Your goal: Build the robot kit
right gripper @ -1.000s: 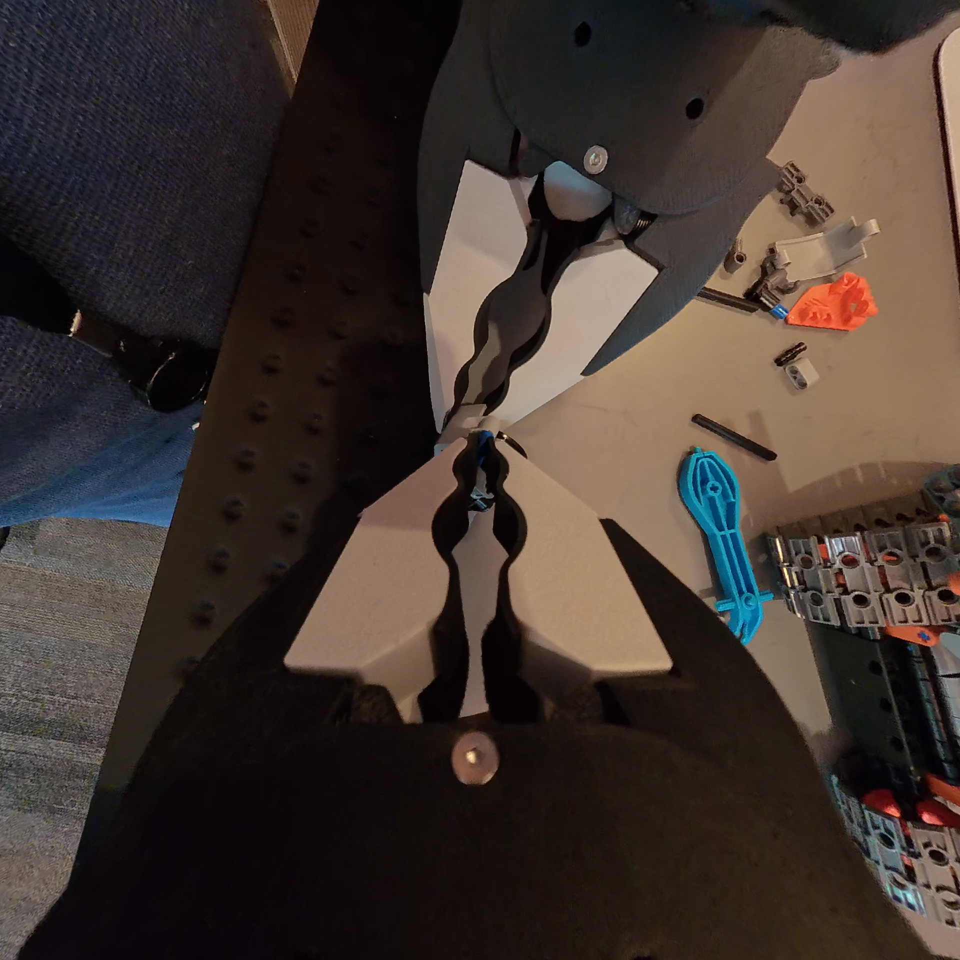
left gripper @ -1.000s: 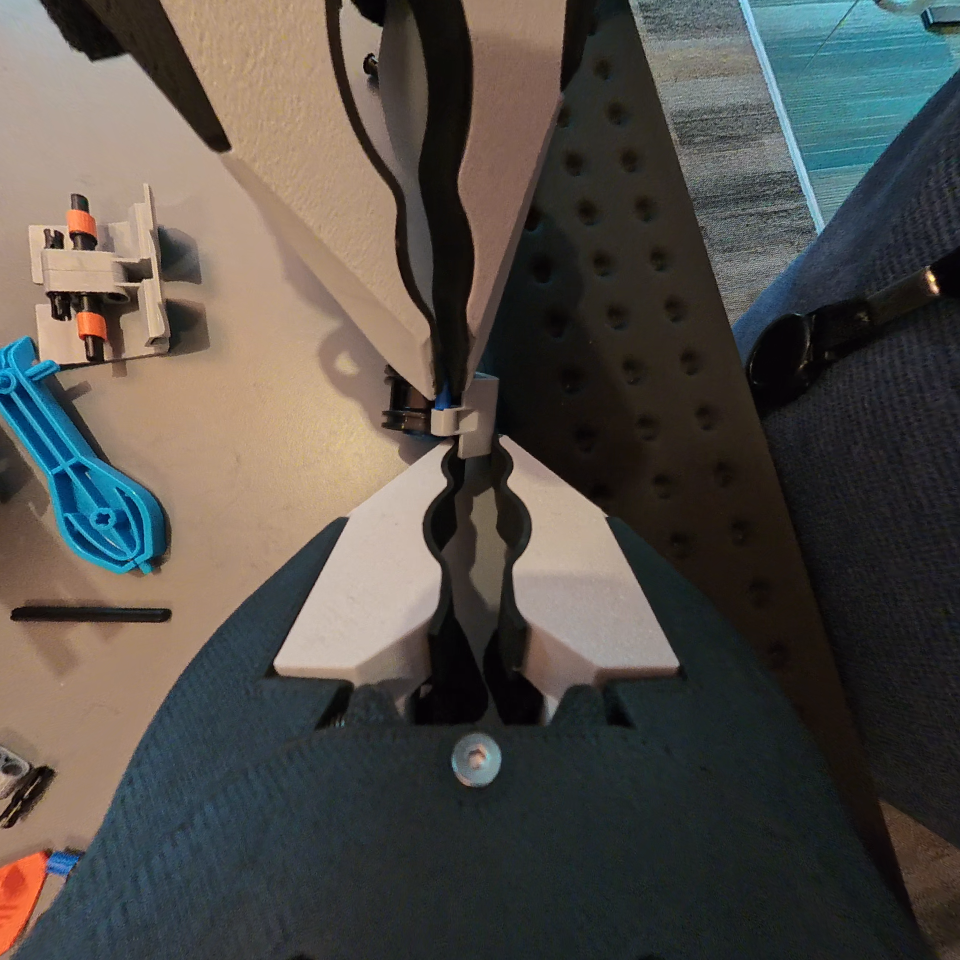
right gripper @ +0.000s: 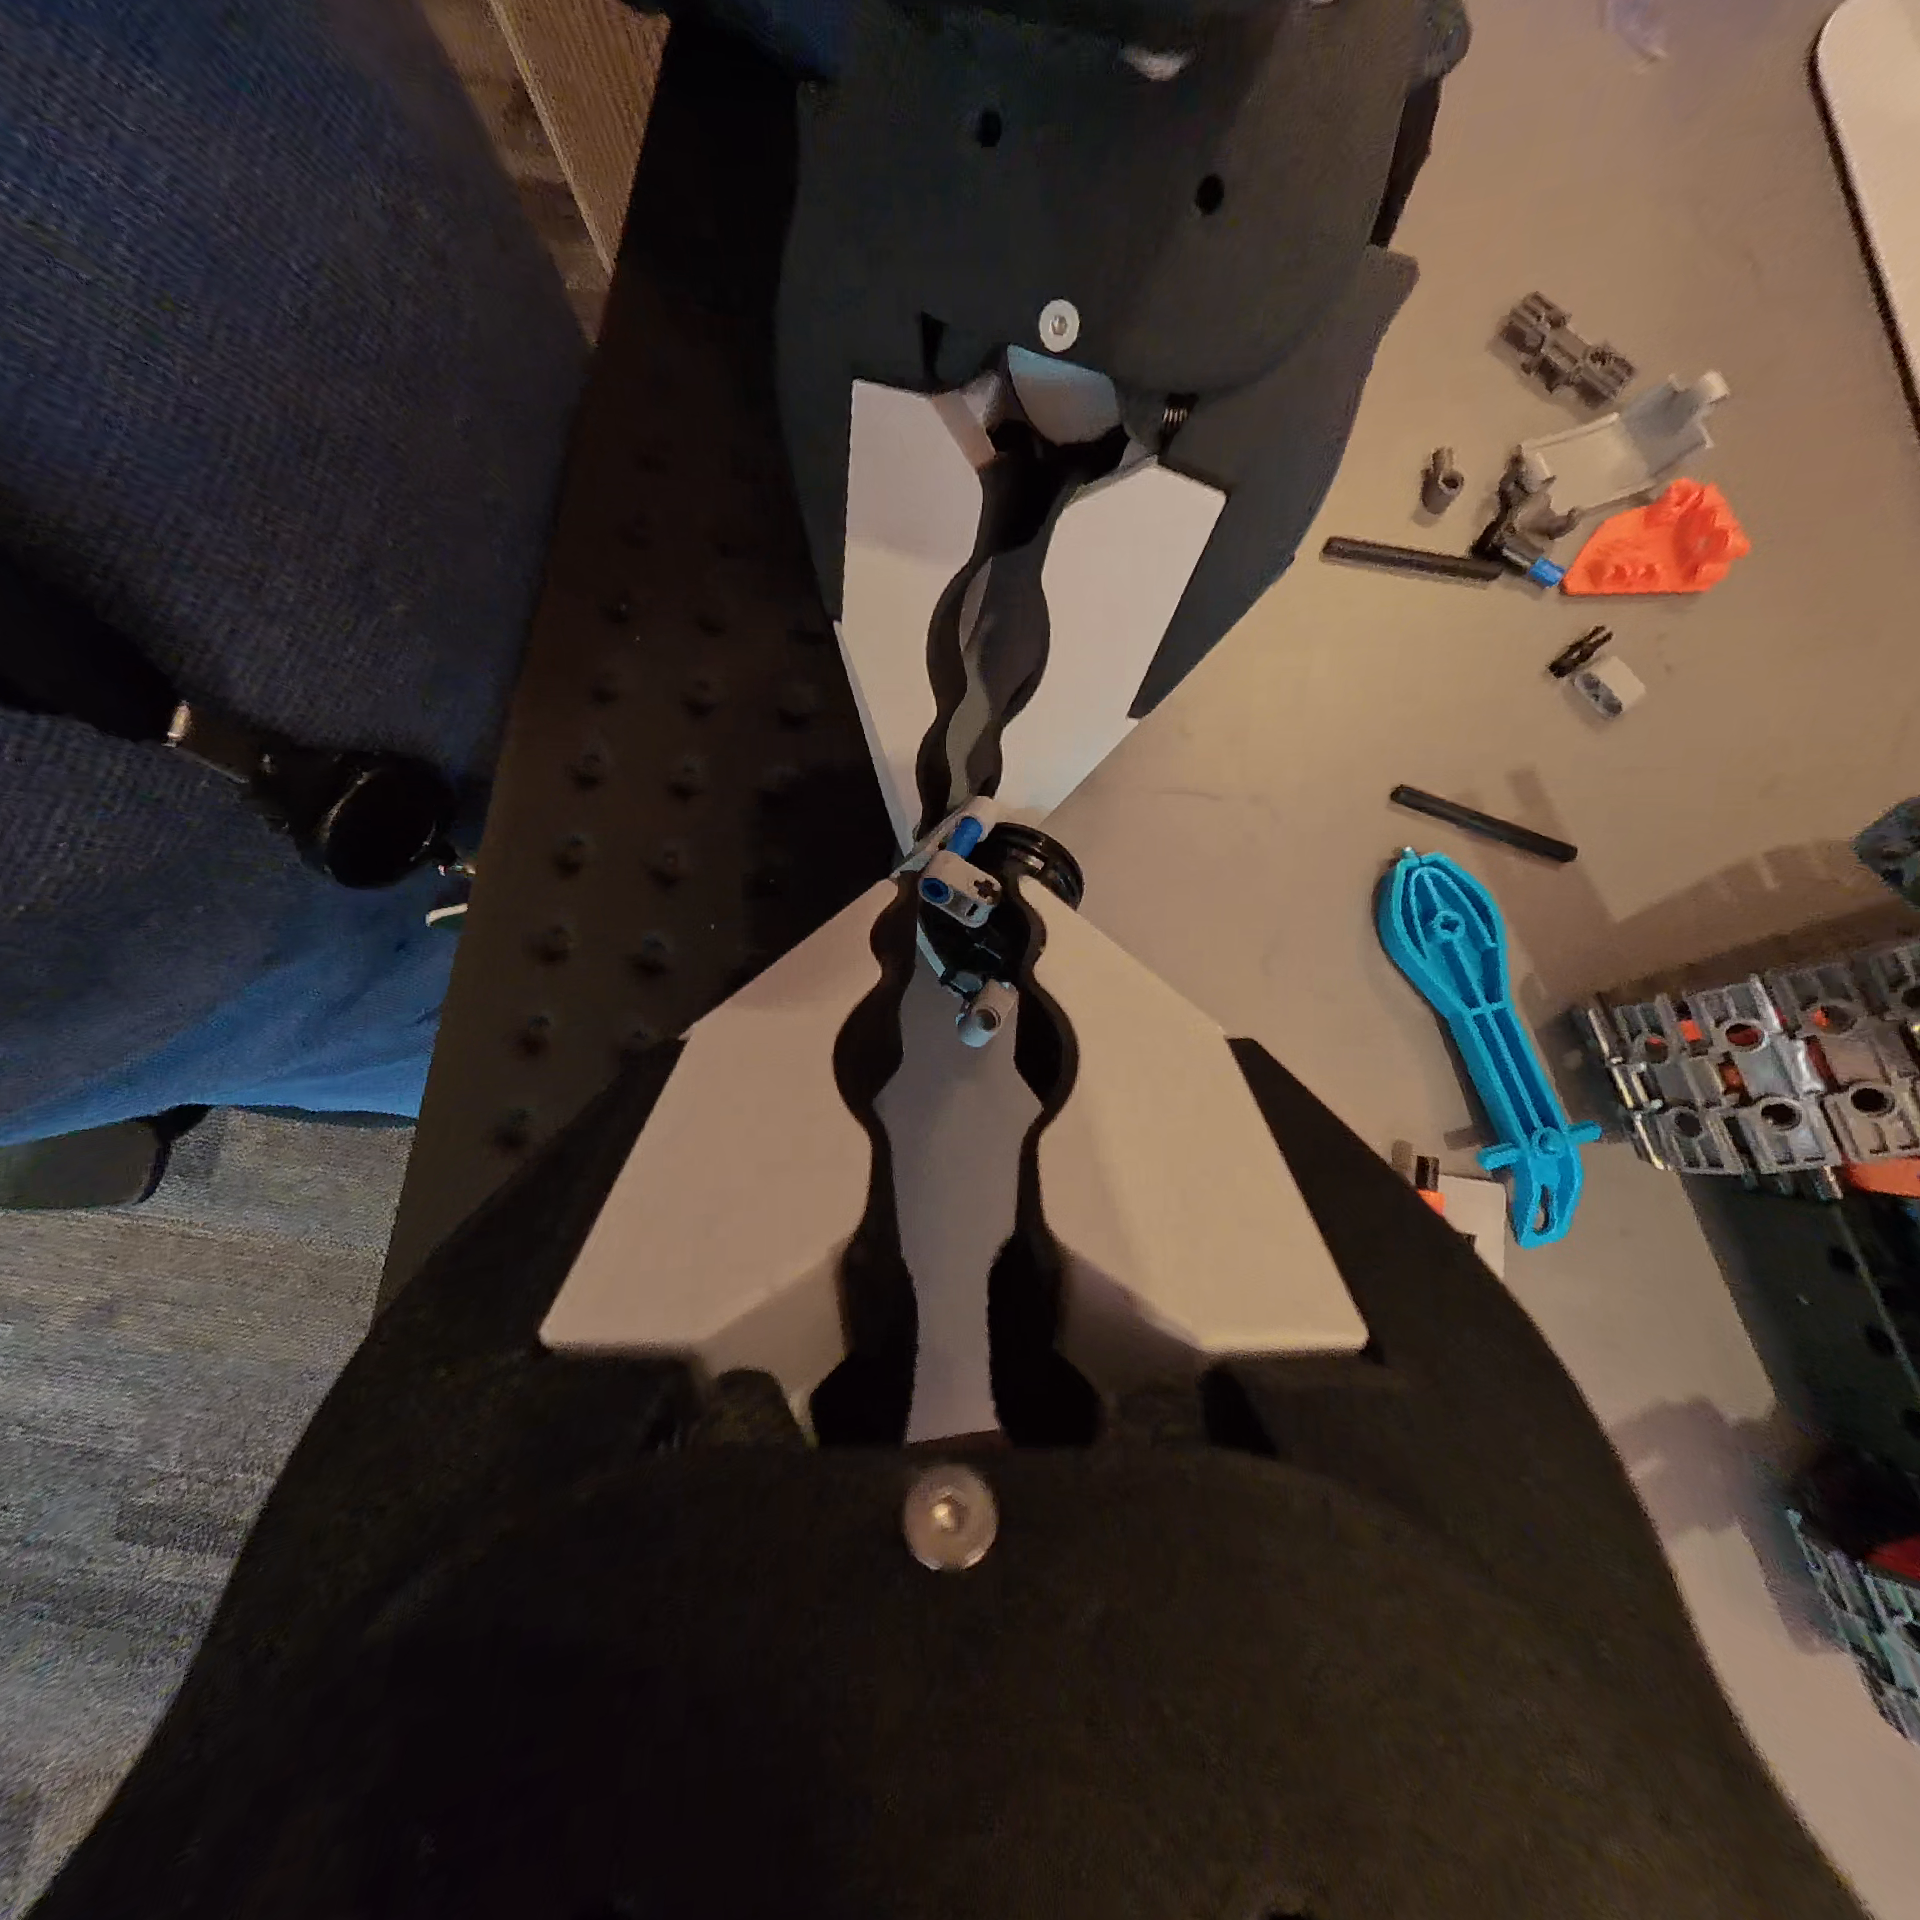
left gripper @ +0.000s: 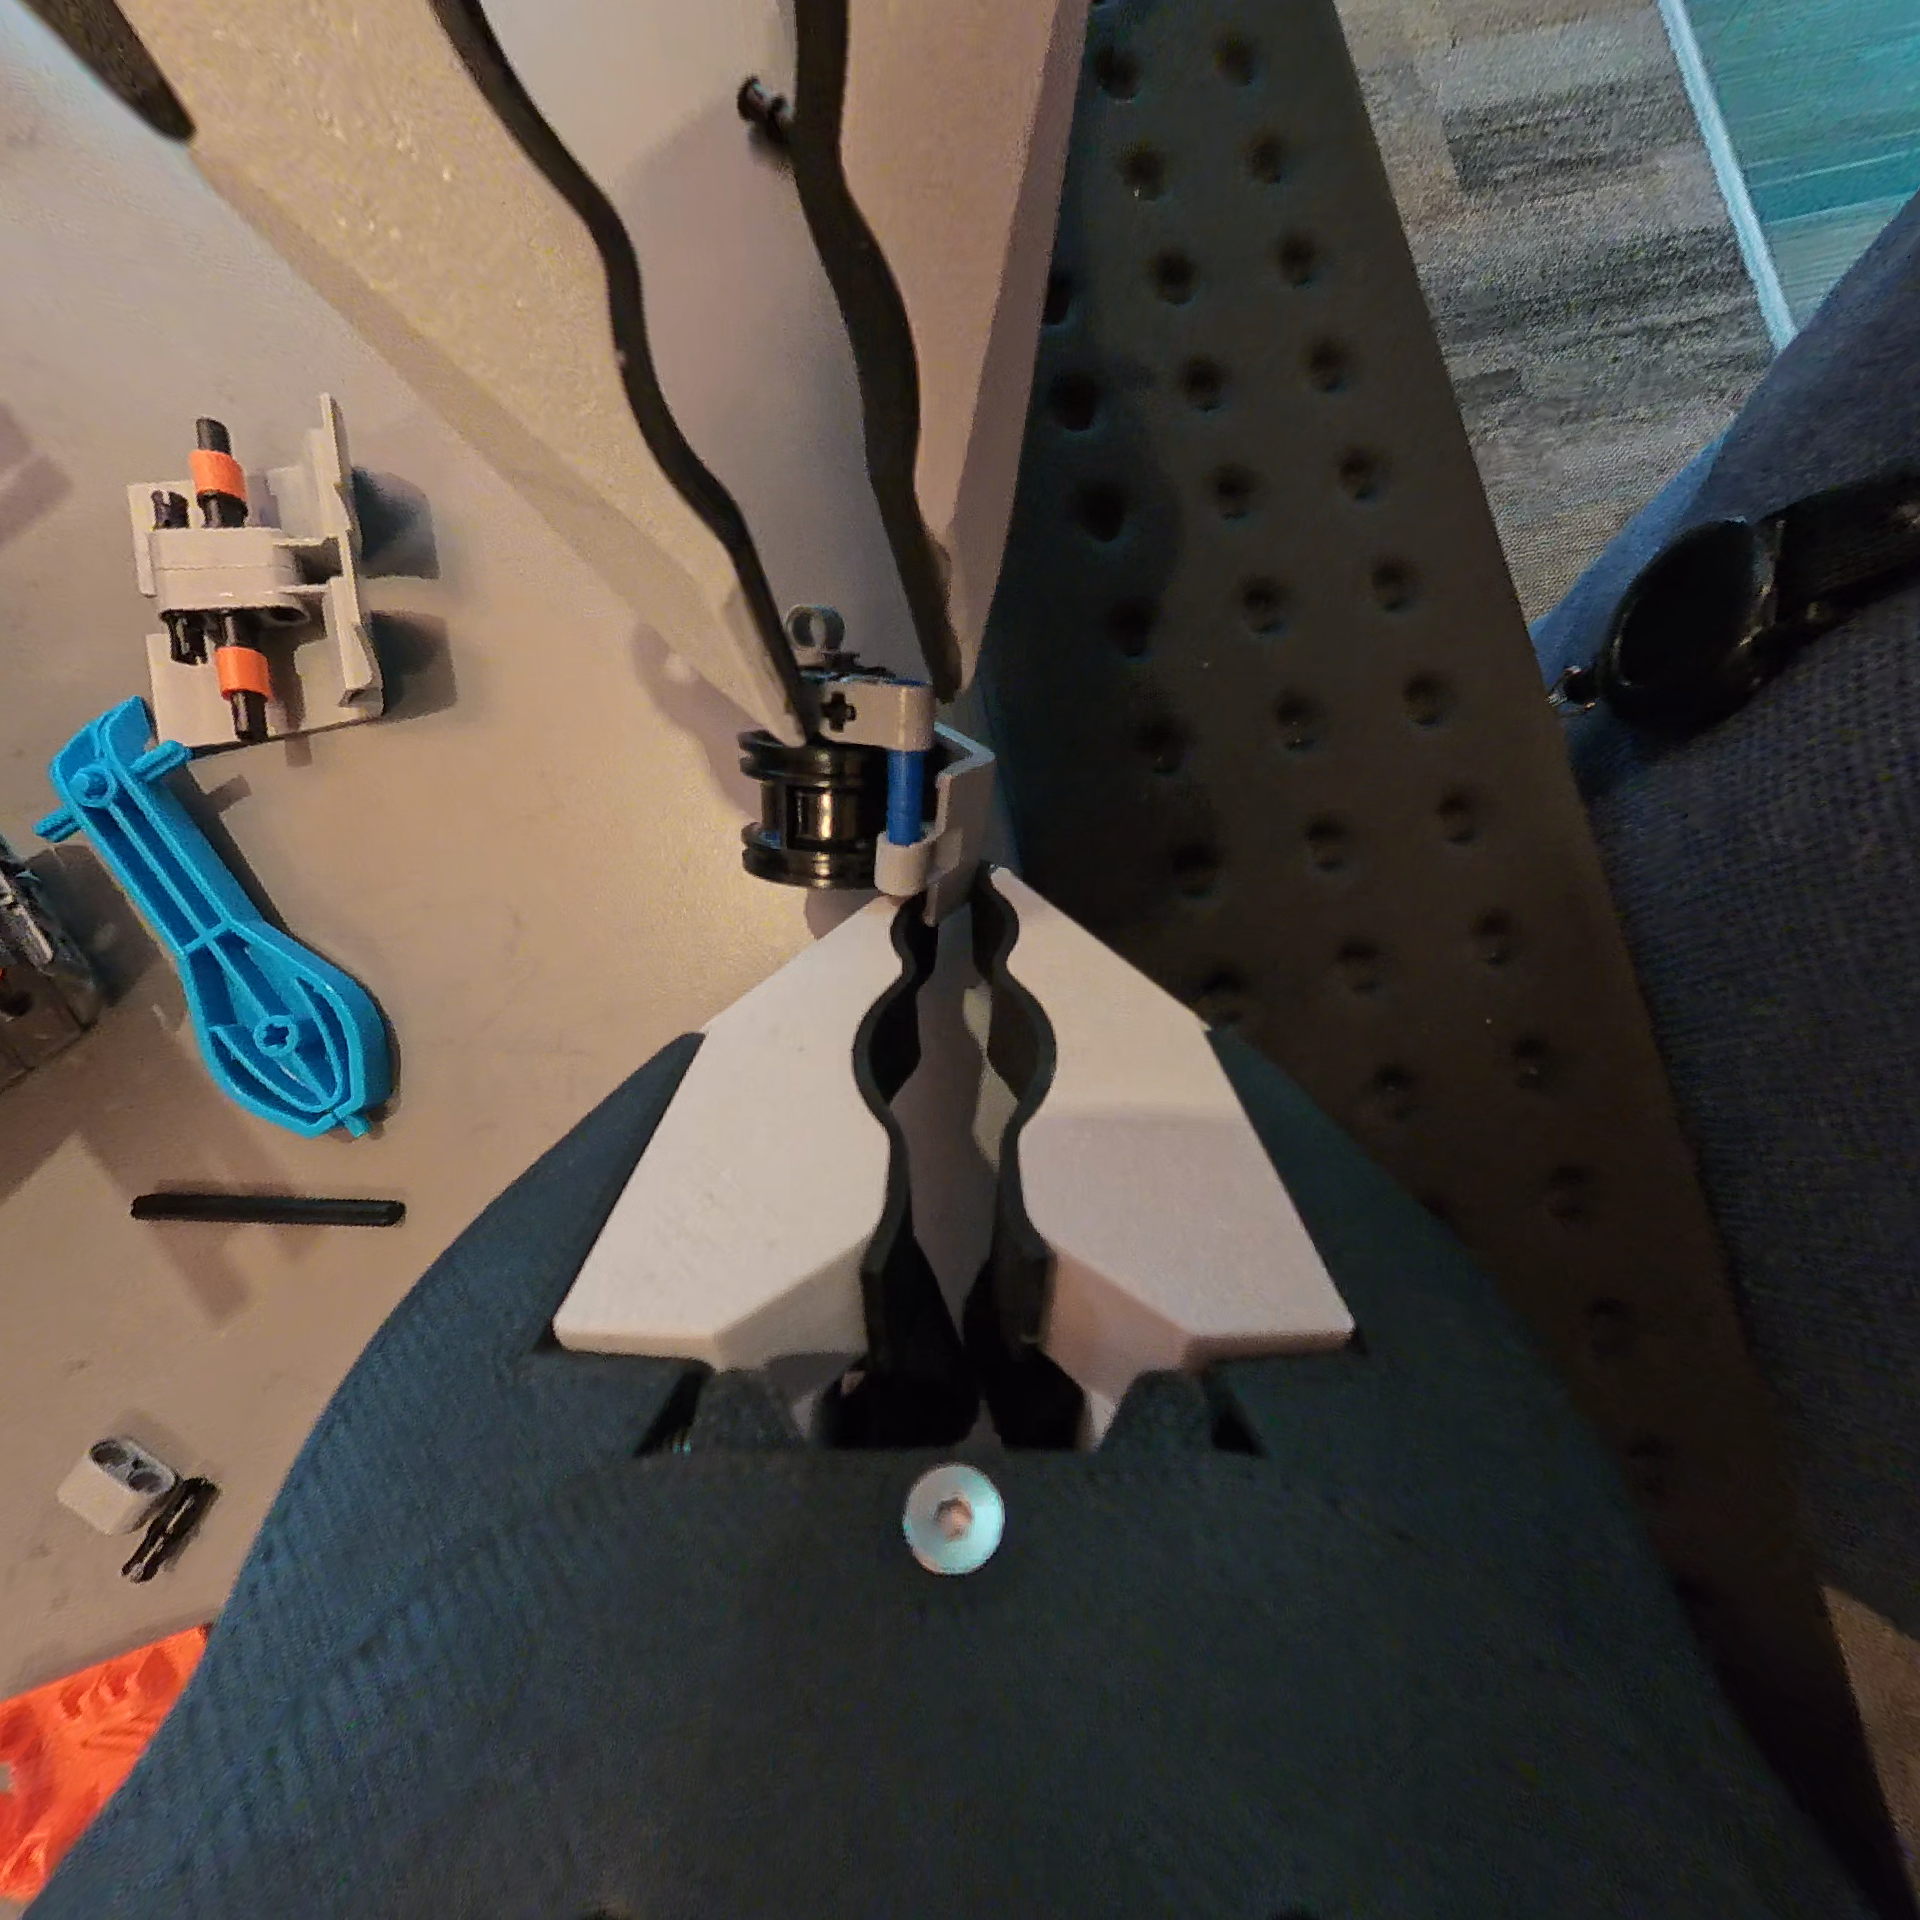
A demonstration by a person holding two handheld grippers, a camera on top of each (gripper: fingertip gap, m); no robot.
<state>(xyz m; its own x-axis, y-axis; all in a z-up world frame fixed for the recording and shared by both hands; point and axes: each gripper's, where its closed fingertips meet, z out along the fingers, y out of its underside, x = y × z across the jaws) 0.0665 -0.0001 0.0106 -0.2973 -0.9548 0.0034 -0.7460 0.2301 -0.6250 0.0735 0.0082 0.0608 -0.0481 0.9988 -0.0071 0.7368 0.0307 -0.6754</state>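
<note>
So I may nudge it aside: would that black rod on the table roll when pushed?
Probably. The black rod looks thin, straight and round, lying loose on the smooth table, so a sideways push would likely roll it. It looks stiff and light, though ridges cannot be told.

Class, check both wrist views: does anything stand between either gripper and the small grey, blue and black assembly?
Nothing visible does. The left gripper and the right gripper each have their fingers closed on the small assembly, from opposite ends. Loose parts such as the blue lever lie aside on the table.
</note>
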